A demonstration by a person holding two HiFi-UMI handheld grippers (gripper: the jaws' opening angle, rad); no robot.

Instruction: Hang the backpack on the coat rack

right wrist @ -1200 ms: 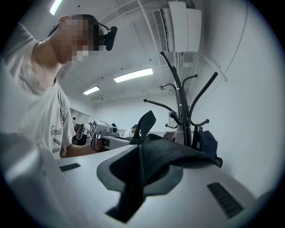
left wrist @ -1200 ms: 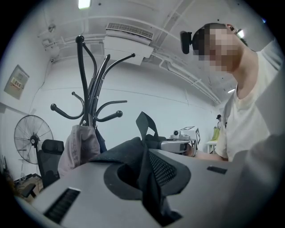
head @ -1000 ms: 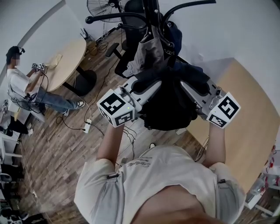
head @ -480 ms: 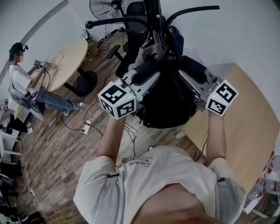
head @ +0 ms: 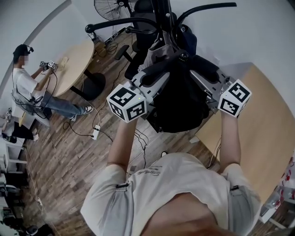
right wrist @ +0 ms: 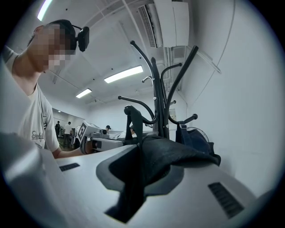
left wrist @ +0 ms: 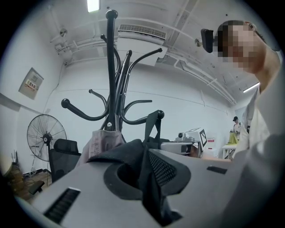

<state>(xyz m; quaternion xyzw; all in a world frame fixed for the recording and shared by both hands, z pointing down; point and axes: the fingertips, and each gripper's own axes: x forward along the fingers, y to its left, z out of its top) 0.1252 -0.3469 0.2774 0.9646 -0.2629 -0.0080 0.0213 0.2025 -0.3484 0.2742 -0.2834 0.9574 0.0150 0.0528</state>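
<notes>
A black backpack [head: 177, 101] hangs between my two grippers, close against the black coat rack [head: 162, 14]. My left gripper [head: 150, 79] is shut on a fold of its fabric [left wrist: 149, 178] on the left. My right gripper [head: 203, 73] pinches the other side [right wrist: 147, 164], and its jaws are opening slightly with the fabric still between them. In both gripper views the backpack's top strap [left wrist: 152, 127] [right wrist: 133, 124] is looped over the knobbed tip of one curved hook [left wrist: 160, 114] [right wrist: 128, 109]. The rack's pole [left wrist: 111, 67] rises just behind it.
A grey garment [head: 156, 50] and a dark blue bag [head: 186, 39] hang on other hooks. A standing fan [head: 108, 7] and an office chair [head: 133, 48] are behind the rack. A person [head: 27, 87] sits at a round table [head: 69, 64] on the left. A wooden table [head: 258, 133] is at the right. Cables [head: 96, 132] lie on the floor.
Both grippers have carried the backpack up the frame, closer to the rack's pole and hooks. Both still grip the backpack.
</notes>
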